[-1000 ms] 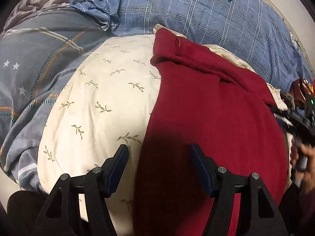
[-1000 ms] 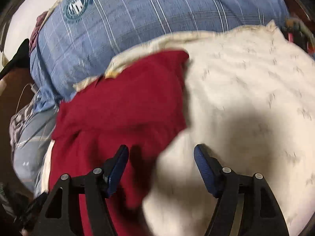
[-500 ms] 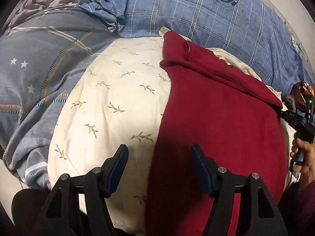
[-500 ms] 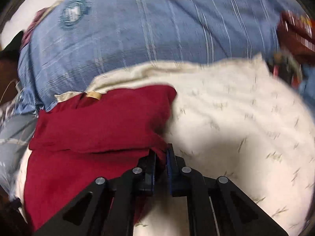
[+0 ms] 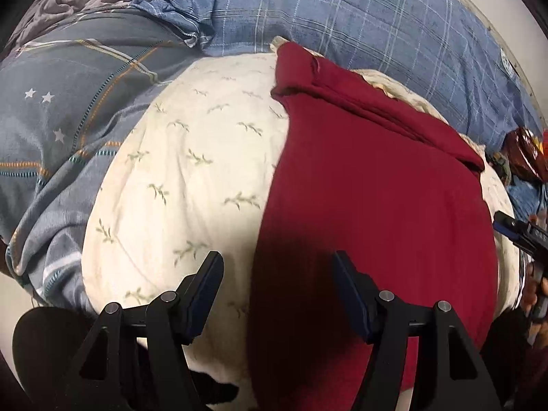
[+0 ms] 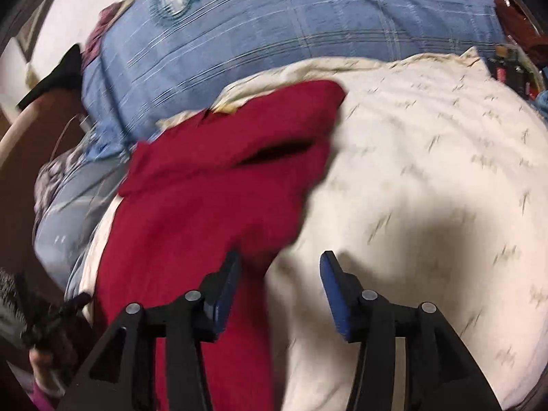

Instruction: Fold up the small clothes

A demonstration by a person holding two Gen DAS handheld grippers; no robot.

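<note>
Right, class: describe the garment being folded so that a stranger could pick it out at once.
Start at the cream pillow with small green sprigs, lying in front of the blue checked bedding. The garment is spread across that pillow, its far end folded over. It is the only plain dark red cloth there; everything around it is patterned.

Bedroom: plaid quilt, pillow

Bare cream pillow flanks the red garment; blue quilt crowds behind.

Dark red garment spread flat, far edge folded over into a thick band, lying on the cream leaf-print cushion, long side running away.
</note>
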